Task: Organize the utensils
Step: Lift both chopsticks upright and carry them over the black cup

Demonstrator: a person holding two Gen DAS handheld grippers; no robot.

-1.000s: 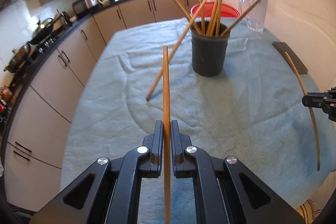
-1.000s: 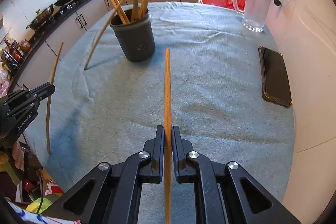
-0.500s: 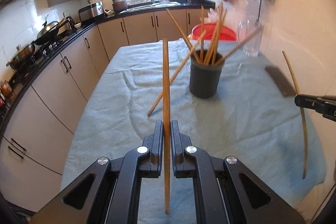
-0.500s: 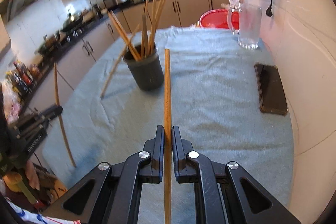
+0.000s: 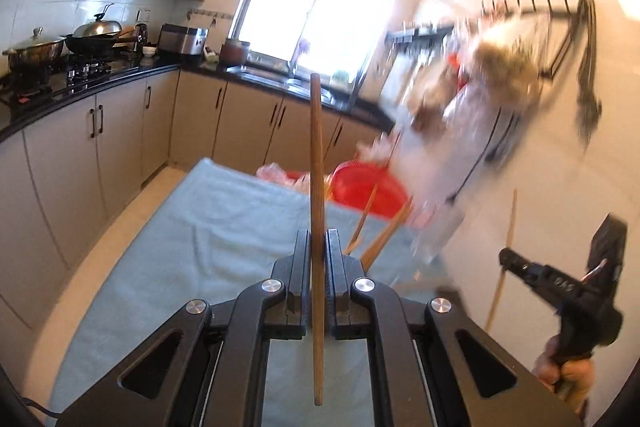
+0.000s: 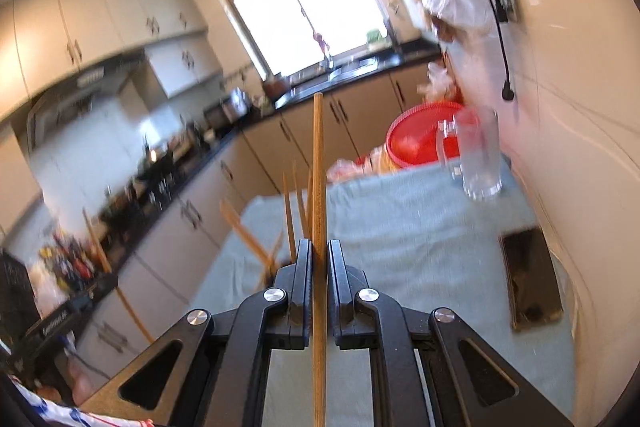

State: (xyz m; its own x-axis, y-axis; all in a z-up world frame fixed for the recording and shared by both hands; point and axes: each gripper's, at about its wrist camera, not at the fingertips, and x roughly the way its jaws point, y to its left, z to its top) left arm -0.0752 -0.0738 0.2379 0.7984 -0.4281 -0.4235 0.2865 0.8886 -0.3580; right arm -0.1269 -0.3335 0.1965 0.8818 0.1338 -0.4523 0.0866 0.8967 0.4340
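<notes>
My left gripper [image 5: 318, 239] is shut on a wooden chopstick [image 5: 316, 163] that sticks up past the jaws. My right gripper [image 6: 319, 249] is shut on another wooden chopstick [image 6: 319, 163]. Both are raised and tilted up, high over the table. The utensil holder is hidden behind the jaws; only the tips of several chopsticks in it [image 5: 370, 227] [image 6: 290, 223] show. The right gripper with its chopstick shows at the right of the left wrist view [image 5: 510, 259]. The left gripper shows blurred at the lower left of the right wrist view [image 6: 80, 303].
A light blue cloth covers the table [image 5: 224, 227] [image 6: 400, 227]. A red basket [image 5: 368, 191] [image 6: 424, 139] stands at the far end, with a glass mug [image 6: 476, 159] beside it. A dark phone [image 6: 532, 283] lies near the wall. Kitchen cabinets [image 5: 80, 155] run along the left.
Both grippers have lifted and tilted upward with their chopsticks, so the holder has dropped behind the jaws. The views now take in the window and walls, with motion blur.
</notes>
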